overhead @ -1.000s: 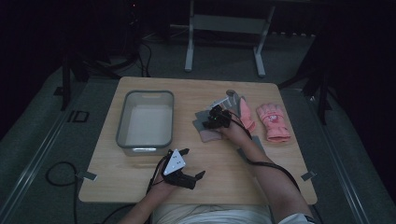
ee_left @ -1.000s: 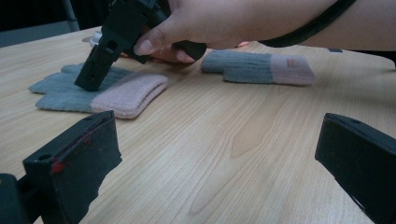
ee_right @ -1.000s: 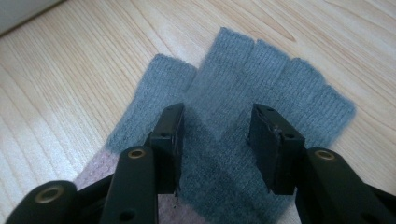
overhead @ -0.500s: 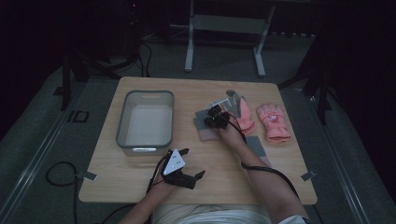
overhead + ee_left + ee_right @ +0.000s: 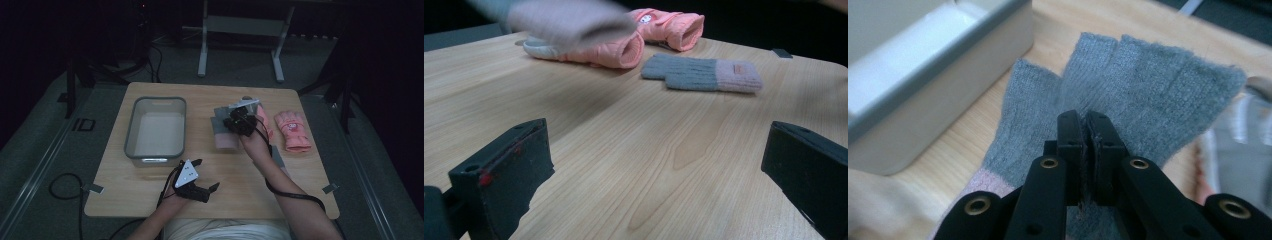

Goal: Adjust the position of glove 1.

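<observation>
My right gripper point(image 5: 239, 120) point(image 5: 1087, 125) is shut on a grey knit glove with a pink cuff point(image 5: 223, 131) point(image 5: 1148, 100), pinching it mid-palm and holding it above the table. It shows as a blur at the top of the left gripper view point(image 5: 559, 20). A matching grey glove point(image 5: 278, 156) point(image 5: 704, 75) lies flat beside my right forearm. Two pink padded gloves point(image 5: 293, 131) point(image 5: 609, 47) lie at the right. My left gripper point(image 5: 207, 173) point(image 5: 651, 155) rests open near the front edge, nothing between its jaws.
A grey tub point(image 5: 131, 130) point(image 5: 948, 65) with a pale inside stands at the table's left half, just left of the lifted glove. The wooden table point(image 5: 230, 200) ends close behind my left hand. A metal stand point(image 5: 202, 50) is on the floor beyond.
My right gripper has closed on the grey glove and risen with it, lifting it off the table. The left gripper has stayed where it was.
</observation>
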The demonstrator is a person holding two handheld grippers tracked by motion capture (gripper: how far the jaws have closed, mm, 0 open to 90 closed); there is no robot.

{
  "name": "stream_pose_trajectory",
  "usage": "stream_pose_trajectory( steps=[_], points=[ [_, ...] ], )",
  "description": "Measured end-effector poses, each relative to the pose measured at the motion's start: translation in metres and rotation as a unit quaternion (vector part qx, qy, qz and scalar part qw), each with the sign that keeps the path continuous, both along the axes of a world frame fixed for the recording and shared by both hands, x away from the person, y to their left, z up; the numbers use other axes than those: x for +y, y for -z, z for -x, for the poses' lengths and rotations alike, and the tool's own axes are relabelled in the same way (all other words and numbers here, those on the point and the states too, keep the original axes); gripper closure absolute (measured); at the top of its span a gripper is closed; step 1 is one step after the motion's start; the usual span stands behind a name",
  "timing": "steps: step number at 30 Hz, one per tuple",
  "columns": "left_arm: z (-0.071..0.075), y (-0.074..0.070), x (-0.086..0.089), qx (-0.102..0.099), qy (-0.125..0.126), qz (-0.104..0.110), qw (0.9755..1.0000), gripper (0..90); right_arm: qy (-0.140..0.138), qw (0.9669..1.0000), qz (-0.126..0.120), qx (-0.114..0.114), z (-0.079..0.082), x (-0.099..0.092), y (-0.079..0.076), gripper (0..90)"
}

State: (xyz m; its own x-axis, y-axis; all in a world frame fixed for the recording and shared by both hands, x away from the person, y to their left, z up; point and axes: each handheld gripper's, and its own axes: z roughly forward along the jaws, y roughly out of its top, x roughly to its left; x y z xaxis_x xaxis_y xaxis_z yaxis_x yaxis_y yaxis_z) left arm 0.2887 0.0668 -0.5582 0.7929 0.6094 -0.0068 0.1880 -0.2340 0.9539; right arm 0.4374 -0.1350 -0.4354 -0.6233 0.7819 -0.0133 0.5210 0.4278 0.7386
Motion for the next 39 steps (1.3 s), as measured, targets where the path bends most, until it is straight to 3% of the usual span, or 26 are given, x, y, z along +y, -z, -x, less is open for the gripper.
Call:
stream_pose_trajectory(
  steps=[1,2,6,12,18,20,22,24,29,31,39],
  points=[
    [0.0,0.0,0.0,0.0,0.0,0.0,1.0,0.0,0.005,0.9999,-0.01,-0.006,0.014,-0.004,-0.01,85.9],
    [0.0,0.0,0.0,0.0,0.0,0.0,1.0,0.0,0.005,0.9999,-0.01,-0.006,0.014,-0.004,-0.01,85.9],
    [0.0,0.0,0.0,0.0,0.001,0.0,1.0,0.0,0.022,0.9992,-0.017,-0.028,0.043,-0.01,-0.024,85.9],
    [0.0,0.0,-0.001,-0.002,0.002,-0.001,1.0,0.0,0.045,0.9983,-0.021,-0.031,0.074,-0.023,-0.021,85.9],
    [0.0,0.0,0.0,-0.001,0.003,-0.001,1.0,0.0,0.057,0.9983,-0.004,-0.009,0.093,-0.03,0.006,85.9],
    [0.0,0.0,0.0,-0.001,0.003,-0.001,1.0,0.0,0.061,0.9981,0.004,0.008,0.095,-0.029,0.026,85.9],
    [0.0,0.0,0.0,-0.002,0.004,-0.002,1.0,0.0,0.061,0.9981,0.004,0.008,0.095,-0.029,0.026,85.9],
    [0.0,0.0,0.0,-0.001,0.004,-0.002,1.0,0.0,0.067,0.9974,0.002,0.027,0.099,-0.03,0.044,85.9],
    [0.0,0.0,0.0,-0.003,0.005,-0.002,1.0,0.0,0.066,0.9965,0.014,0.048,0.102,-0.03,0.068,85.8],
    [0.001,0.0,-0.001,-0.003,0.005,-0.003,1.0,0.0,0.067,0.996,0.005,0.06,0.101,-0.031,0.075,85.8],
    [0.0,0.0,-0.001,-0.003,0.006,-0.002,1.0,0.0,0.058,0.9963,0.007,0.063,0.093,-0.027,0.089,85.6]
  ],
)
